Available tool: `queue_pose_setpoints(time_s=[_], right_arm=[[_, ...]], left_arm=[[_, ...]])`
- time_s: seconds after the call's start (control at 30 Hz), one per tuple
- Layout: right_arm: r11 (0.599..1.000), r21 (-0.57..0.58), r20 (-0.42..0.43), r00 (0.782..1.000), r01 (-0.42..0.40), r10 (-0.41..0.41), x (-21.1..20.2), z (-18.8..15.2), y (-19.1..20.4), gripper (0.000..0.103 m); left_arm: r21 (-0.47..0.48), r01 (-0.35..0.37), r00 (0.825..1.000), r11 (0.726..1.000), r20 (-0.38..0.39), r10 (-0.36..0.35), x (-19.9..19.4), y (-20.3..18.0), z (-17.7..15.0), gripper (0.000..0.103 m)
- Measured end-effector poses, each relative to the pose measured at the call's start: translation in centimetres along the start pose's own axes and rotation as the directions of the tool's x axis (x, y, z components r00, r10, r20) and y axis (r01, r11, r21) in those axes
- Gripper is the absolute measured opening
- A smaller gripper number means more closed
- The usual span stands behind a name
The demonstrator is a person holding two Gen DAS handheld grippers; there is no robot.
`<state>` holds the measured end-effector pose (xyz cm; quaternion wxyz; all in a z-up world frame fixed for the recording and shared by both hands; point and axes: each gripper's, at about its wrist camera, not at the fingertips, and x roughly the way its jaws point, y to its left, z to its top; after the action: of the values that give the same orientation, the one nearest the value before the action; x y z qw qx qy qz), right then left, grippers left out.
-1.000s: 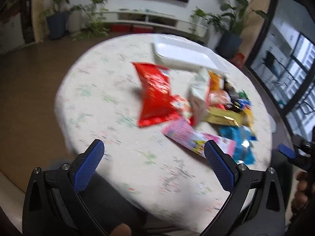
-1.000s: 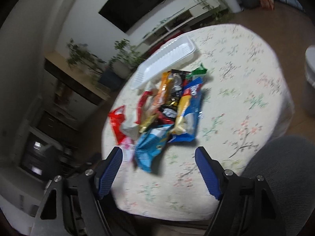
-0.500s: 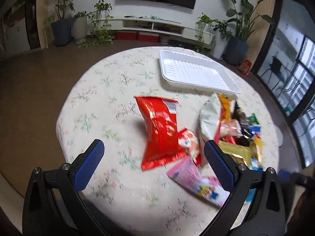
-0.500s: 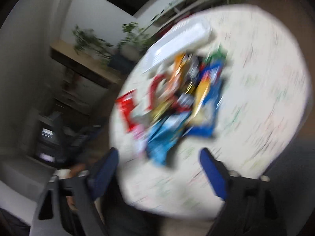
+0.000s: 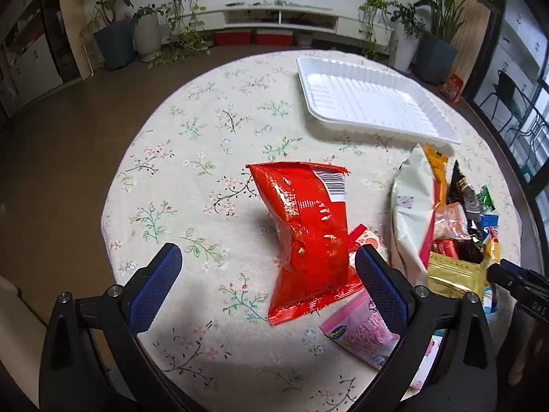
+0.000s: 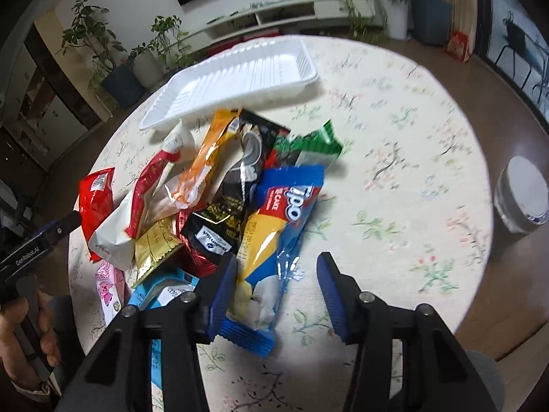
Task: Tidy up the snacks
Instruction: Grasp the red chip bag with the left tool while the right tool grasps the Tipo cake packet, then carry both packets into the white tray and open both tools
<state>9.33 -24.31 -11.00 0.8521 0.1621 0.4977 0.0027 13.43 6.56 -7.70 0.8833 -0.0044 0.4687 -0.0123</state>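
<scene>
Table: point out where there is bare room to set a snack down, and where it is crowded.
Free: the white tray holds nothing; bare cloth lies left of the red bag out to the table edge; in the right wrist view, more bare cloth lies right of the blue cake pack. Crowded: the snack pile between red bag and cake pack, below the tray.

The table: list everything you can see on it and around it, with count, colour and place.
Tray: one, white, empty, table's far side.
Chip bag: one, red, left of the pile.
Cake pack: one, blue and yellow, pile's near edge.
Pink packet: one, near edge.
Other snack packets: several, mixed colours, heaped.
Tablecloth: one, cream floral.
Potted plants: several, by the wall.
Left gripper: open, empty.
Right gripper: jaws just closing, over the cake pack, not gripping.
</scene>
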Motion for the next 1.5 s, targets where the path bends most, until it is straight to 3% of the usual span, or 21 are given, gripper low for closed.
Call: queue_pose_setpoints(time_s=[0.17,0.3,0.37,0.5,0.57,0.83,1.27,1.5], right_arm=[[1.000,0.001,-0.039,0.999,0.015,-0.015,2.1,0.6,0.1,0.053],[0.999,-0.028,-0.026,0.999,0.032,-0.032,1.9,0.6,0.4,0.053],[0.999,-0.039,-0.023,0.999,0.035,-0.036,1.7,0.6,0.4,0.053],[0.998,-0.051,-0.016,0.999,0.043,-0.043,1.9,0.6,0.5,0.052],[0.997,-0.062,-0.010,0.999,0.048,-0.048,2.0,0.5,0.6,0.048],[0.999,-0.040,-0.011,1.000,-0.004,0.004,2.0,0.5,0.1,0.032],[0.995,0.063,0.007,0.997,-0.073,0.072,0.8,-0.2,-2.1,0.029],[0.986,0.115,0.038,0.992,-0.123,0.119,-0.7,-0.2,-3.2,0.029]], left_arm=[[0.031,-0.010,1.000,0.999,-0.027,0.010,1.7,-0.7,0.9,0.101],[0.042,-0.010,0.999,0.999,-0.042,0.011,2.7,-0.7,1.4,0.089],[0.035,-0.007,0.998,0.999,-0.058,0.009,3.3,-0.5,1.7,0.076],[0.036,-0.012,0.997,0.999,-0.079,0.014,4.3,-0.4,1.9,0.061],[0.036,0.010,0.996,0.999,-0.094,-0.007,4.7,-0.4,1.7,0.040],[0.052,0.004,0.995,0.999,-0.100,0.001,5.2,0.4,1.0,0.037],[0.021,0.100,0.990,0.995,-0.106,-0.098,3.8,1.6,0.2,0.032],[-0.004,0.195,0.977,0.981,-0.088,-0.195,1.6,1.6,0.4,0.032]])
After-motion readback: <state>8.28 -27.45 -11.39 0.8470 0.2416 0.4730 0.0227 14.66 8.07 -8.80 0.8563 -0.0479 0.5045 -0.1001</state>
